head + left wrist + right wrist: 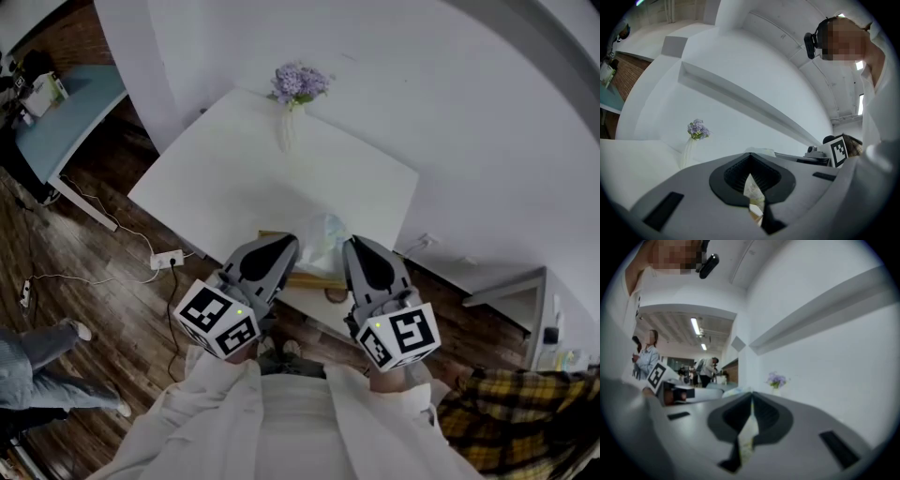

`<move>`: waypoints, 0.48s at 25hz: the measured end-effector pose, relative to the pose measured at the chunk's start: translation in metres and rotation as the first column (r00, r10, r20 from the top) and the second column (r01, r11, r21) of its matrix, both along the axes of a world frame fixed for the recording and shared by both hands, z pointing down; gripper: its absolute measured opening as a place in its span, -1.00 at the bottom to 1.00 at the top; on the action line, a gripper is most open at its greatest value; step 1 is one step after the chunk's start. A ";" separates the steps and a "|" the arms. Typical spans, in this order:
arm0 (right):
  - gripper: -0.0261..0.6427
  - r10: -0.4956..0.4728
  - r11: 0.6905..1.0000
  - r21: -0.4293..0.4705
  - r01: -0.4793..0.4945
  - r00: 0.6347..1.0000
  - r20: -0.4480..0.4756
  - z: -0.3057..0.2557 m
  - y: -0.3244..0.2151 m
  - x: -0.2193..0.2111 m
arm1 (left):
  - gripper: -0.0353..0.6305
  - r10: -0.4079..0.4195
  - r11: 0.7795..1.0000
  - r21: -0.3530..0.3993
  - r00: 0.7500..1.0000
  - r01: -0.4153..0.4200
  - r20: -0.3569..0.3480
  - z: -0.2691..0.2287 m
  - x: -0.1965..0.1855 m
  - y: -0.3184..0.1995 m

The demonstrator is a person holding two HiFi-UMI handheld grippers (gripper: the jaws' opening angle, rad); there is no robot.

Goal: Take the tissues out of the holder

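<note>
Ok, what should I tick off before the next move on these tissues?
1. Left gripper jaws open for a grab: not ok, together.
2. Right gripper jaws open: not ok, together.
3. Tissues standing up out of the wooden holder: ok.
4. Grippers flank the tissues, one each side: ok.
5. Either gripper touching the tissues: cannot tell.
6. Flower vase clear of the work: ok, at the table's far edge.

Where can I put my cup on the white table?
Almost the whole table is bare: the wide middle between the purple flowers at the far corner and the tissue holder at the near edge, and both side corners. It is crowded only at the near edge, where the left gripper and right gripper flank the holder.
</note>
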State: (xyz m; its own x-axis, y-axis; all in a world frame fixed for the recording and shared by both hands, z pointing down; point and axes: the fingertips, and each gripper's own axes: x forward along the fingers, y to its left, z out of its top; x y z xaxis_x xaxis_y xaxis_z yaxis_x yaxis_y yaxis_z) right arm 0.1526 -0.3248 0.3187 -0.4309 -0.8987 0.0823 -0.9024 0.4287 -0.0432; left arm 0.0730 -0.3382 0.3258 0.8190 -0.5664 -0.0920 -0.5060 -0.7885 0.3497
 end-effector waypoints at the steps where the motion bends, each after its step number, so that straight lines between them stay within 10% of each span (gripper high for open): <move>1: -0.89 -0.004 1.000 -0.007 0.004 1.000 -0.003 0.001 0.000 -0.001 | -0.84 0.003 1.000 0.000 1.000 -0.003 0.002 0.000 0.001 0.000; 12: -0.89 -0.010 1.000 -0.025 0.010 1.000 -0.014 0.005 -0.001 -0.005 | -0.84 -0.006 1.000 -0.006 1.000 0.006 0.010 0.002 -0.005 -0.002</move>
